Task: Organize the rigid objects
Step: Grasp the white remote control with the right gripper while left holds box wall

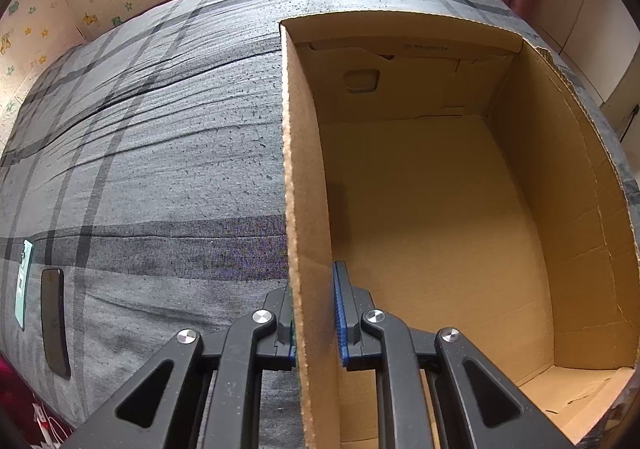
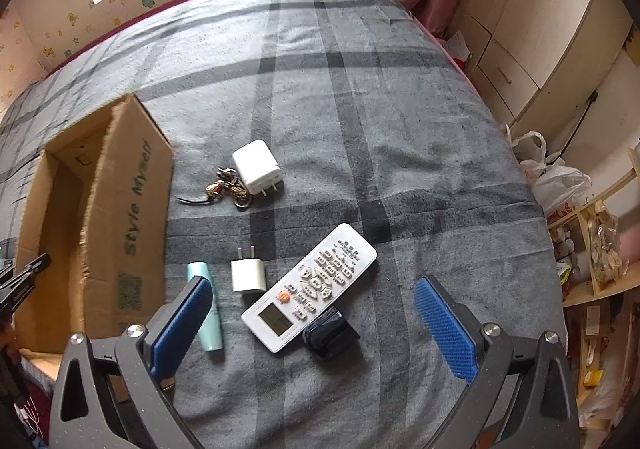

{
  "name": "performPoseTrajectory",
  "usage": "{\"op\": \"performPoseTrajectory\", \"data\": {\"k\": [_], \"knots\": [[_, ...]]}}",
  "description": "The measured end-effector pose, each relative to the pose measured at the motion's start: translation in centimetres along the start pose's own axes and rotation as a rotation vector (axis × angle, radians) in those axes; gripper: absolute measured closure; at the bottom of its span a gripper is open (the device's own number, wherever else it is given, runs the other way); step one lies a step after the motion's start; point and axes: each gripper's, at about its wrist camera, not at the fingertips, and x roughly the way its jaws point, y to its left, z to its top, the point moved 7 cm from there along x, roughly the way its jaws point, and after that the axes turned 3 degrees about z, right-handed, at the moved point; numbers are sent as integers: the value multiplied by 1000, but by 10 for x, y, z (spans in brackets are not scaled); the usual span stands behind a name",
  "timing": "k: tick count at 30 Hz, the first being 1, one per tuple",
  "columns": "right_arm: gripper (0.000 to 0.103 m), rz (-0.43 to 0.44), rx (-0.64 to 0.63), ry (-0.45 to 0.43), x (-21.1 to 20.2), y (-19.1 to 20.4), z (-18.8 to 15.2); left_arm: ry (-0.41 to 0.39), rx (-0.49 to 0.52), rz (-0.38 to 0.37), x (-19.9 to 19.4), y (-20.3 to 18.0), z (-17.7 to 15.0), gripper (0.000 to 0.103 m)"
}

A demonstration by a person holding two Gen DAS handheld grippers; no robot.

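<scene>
The left gripper (image 1: 314, 323) is clamped tight on the near side wall of the open brown cardboard box (image 1: 440, 209), one pad outside and one inside, steadying it on the grey plaid bedspread (image 1: 160, 169); the box is empty as far as the left wrist view shows; a dark flat phone (image 1: 54, 323) lies on the bedspread at eight o'clock in that view. The right gripper (image 2: 314, 323) hangs with its jaws spread wide and nothing between them, above the loose items; the white remote control with grey buttons (image 2: 310, 287) lies almost between its pads, with a small dark glossy object (image 2: 330, 333) touching its near end at five o'clock, a small white plug adapter (image 2: 248, 275) just beside it at nine o'clock, and a pale teal tube (image 2: 208, 309) beside the left pad; a larger white charger cube (image 2: 258, 165) and a brown beaded keyring (image 2: 228, 185) sit near each other at twelve o'clock. The step in hand looks like the first pick; next, the right gripper should probably settle over one item, likely the remote control, close across its narrow width, and carry it to the box at nine o'clock.
</scene>
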Motion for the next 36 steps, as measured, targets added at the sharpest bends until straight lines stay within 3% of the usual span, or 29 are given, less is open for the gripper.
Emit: {"op": "performPoseTrajectory", "data": {"k": [10,18,27,32,36], "knots": [[0,-7,114,116,68,-20,2,-1,-4,-2,-2,-1,-1,88],[4,11,165,165,97,-17,6,-1,-5,-2,-2,-2,-1,88],[15,8,188,186,113,-15,8,-1,0,4,-3,-3,0,88],[35,19,174,216,128,-10,2,-3,0,4,-3,-2,0,88],[35,36,197,219,132,-11,1,-3,2,7,-3,-3,0,88]]}}
